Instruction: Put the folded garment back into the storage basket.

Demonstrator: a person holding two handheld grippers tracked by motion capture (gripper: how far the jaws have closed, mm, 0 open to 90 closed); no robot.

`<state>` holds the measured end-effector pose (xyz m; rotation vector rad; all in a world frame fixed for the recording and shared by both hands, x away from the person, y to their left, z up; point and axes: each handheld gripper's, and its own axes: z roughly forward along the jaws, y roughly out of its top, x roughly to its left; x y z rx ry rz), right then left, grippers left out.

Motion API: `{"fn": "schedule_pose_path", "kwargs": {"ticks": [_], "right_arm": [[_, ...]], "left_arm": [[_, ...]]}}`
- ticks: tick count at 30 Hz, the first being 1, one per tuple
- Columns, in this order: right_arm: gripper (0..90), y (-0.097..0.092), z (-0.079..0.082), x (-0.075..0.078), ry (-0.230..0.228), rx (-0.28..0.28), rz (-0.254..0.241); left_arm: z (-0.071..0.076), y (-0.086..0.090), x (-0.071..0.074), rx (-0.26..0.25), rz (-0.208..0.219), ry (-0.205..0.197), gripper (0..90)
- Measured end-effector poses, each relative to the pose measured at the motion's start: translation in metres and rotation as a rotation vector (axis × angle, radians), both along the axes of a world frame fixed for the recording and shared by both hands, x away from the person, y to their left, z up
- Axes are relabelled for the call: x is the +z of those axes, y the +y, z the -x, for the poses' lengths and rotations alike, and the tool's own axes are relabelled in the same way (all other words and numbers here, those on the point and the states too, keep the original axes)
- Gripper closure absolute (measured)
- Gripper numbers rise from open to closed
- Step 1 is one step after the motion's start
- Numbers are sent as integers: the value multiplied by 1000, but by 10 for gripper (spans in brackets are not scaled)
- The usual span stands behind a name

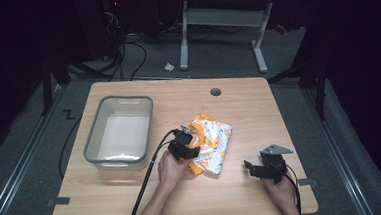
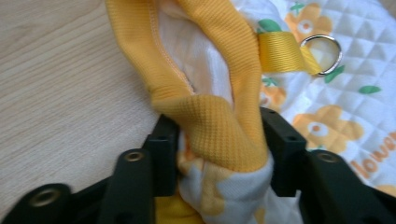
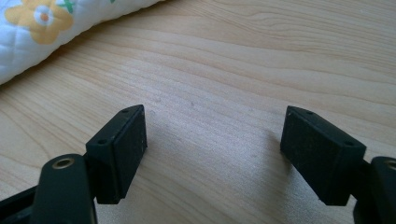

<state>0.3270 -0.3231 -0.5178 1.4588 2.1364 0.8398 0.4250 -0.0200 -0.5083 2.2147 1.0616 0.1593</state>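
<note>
Left claw [image 2: 219,154] pinches the quilted garment's [image 2: 327,93] orange hem [image 2: 219,135].

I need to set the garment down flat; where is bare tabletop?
Bare wood lies along the far edge behind the garment, and between it and the right gripper. Crowded where the left gripper sits between the grey bin and the garment.

The table [image 3: 224,70] is smooth, pale wood. The quilted cloth [image 2: 336,116] looks soft, with a bumpy yellow edge [image 2: 219,135] and a shiny metal ring [image 2: 322,53].
</note>
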Motion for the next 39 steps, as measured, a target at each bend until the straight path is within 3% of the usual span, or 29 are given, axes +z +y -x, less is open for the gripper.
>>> {"fn": "schedule_pose_path", "kwargs": {"ticks": [6, 13, 16, 39], "right_arm": [[231, 0, 0, 0, 0, 0, 0], [231, 0, 0, 0, 0, 0, 0], [231, 0, 0, 0, 0, 0, 0], [231, 0, 0, 0, 1, -1, -1]], "left_arm": [[2, -1, 2, -7, 18, 7, 731], [3, 2, 8, -10, 64, 13, 764], [4, 6, 14, 2, 104, 13, 768], [21, 29, 59, 19, 233, -101, 772]]}}
